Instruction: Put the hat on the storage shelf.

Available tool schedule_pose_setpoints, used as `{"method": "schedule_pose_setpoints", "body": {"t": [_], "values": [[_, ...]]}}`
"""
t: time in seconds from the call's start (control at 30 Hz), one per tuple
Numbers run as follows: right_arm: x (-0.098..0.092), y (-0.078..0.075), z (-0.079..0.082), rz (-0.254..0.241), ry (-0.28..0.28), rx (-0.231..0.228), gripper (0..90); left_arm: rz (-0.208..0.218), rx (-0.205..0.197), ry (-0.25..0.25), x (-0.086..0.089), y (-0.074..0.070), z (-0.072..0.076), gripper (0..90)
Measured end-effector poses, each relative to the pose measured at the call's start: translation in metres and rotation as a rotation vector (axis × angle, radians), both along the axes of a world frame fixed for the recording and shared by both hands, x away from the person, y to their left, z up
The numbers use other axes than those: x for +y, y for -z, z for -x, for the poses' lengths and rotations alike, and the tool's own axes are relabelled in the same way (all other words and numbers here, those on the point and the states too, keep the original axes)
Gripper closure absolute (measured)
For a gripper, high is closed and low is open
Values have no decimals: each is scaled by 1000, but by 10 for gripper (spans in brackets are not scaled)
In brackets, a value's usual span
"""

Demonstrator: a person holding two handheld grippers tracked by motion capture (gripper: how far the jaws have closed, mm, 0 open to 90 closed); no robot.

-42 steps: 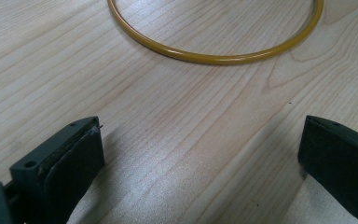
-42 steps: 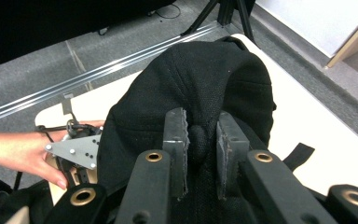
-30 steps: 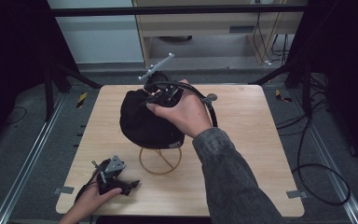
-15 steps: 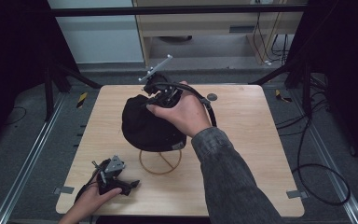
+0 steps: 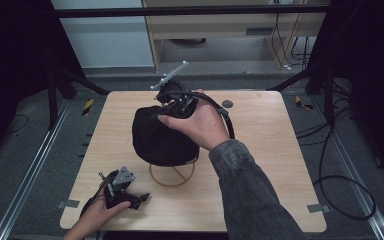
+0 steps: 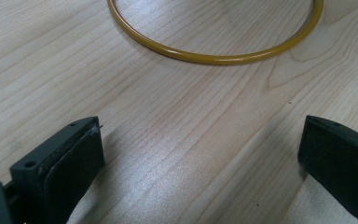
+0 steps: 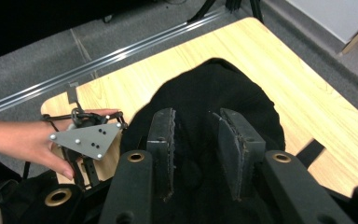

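Where pale wood shows, rumpled black cap [image 5: 164, 139]

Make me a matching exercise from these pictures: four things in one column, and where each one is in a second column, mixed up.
1. hat
2. yellow ring
3. left gripper
4. right gripper

a. over the top of the hat
b. on the stand, mid-table
c. flat on the table, under the hat
d. near corner of the table, jaws open

Pairs: 1-b, 2-c, 3-d, 4-a
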State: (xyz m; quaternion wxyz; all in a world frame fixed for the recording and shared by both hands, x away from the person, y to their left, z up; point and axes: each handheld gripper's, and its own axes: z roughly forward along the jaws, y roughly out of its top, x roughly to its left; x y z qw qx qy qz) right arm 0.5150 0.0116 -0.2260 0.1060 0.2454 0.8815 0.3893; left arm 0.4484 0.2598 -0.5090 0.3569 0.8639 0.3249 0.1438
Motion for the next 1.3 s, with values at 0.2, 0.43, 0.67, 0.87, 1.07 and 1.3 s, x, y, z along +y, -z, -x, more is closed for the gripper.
{"method": "schedule_pose_setpoints", "body": {"t": [0.2,0.43,0.67,0.87,1.07,1.3], "values": [[-21,-5,11,-38,42,-50,603,0,0,0,0,0,0,0],[-56,4,21,-81,128,-85,396,0,-1,-1,0,0,0,0],[-91,25,38,-86,215,-142,160,2,-1,-1,0,0,0,0],[-124,63,54,-70,279,-157,80,0,1,1,0,0,0,0],[-152,129,71,-91,333,-123,72,1,2,8,0,0,0,0],[-164,212,74,-112,392,-33,117,-2,1,45,4,0,-2,0]]}}
